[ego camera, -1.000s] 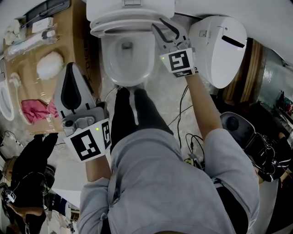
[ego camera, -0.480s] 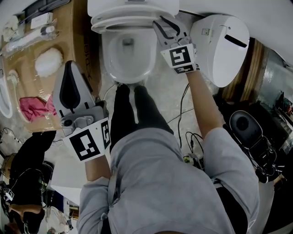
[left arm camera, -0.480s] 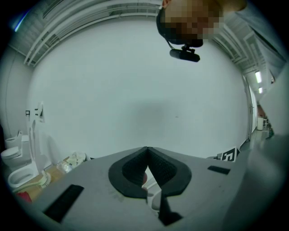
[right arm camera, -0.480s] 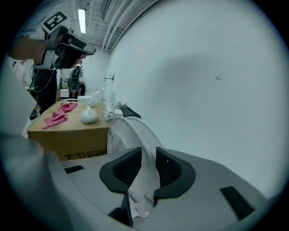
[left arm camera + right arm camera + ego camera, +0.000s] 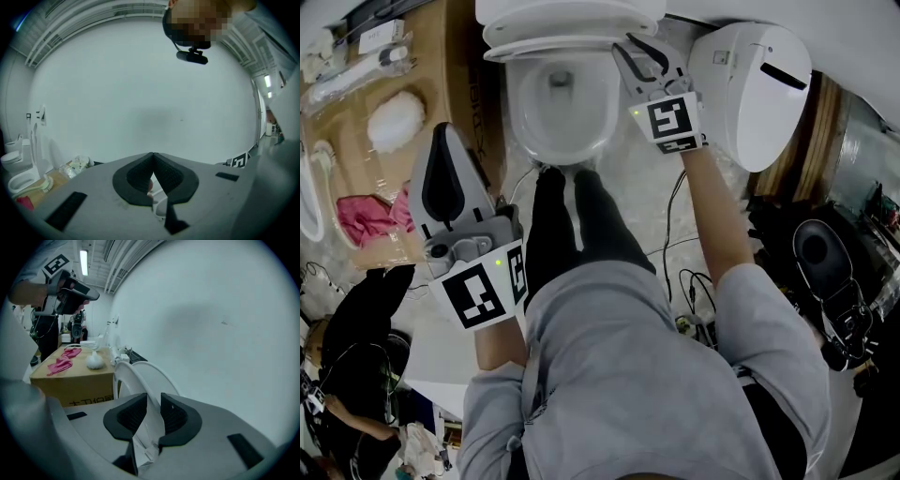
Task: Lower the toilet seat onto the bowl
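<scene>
Now, right gripper pinches the toilet seat at one o'clock, left gripper pressed together; a slip could slam it.

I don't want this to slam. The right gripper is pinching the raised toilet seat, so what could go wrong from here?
1. The right gripper pinches only the thin edge of the toilet seat. The seat could slip free and drop hard onto the bowl.
2. A separate white toilet lid stands close beside that gripper and might get knocked.
3. Cables lie on the floor near the person's feet.
</scene>
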The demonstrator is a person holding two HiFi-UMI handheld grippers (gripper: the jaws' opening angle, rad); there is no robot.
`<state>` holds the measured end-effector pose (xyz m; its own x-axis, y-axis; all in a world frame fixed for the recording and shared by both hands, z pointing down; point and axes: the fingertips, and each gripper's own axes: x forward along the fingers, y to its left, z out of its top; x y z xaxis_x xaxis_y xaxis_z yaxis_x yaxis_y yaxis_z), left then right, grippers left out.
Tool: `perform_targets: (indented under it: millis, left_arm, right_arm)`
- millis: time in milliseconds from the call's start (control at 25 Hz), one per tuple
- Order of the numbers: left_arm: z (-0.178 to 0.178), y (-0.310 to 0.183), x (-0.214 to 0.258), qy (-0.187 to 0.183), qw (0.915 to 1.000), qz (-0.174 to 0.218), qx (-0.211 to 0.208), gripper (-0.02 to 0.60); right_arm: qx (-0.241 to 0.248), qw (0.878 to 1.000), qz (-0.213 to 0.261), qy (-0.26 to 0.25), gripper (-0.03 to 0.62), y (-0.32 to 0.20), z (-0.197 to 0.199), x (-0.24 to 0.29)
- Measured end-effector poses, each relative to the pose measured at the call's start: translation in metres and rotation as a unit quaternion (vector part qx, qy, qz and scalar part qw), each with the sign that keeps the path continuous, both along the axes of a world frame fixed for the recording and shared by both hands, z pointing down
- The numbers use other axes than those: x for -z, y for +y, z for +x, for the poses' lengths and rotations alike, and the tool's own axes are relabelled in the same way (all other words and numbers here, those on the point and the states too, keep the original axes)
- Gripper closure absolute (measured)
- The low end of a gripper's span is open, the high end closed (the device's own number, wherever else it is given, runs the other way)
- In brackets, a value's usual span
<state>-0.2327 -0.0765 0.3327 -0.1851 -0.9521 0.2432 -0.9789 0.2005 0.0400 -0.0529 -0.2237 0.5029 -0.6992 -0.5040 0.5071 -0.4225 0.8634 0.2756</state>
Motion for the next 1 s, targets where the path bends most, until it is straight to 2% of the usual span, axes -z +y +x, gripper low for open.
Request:
perform_targets:
  millis: [1000]
  left_arm:
    - [0.033,0.032,-0.015,0.008,0.9999,-0.003,-0.014,0.581]
  right_arm:
    - [0.021,0.999,-0.023,0.005,0.508,0.094,0.027,-0.014]
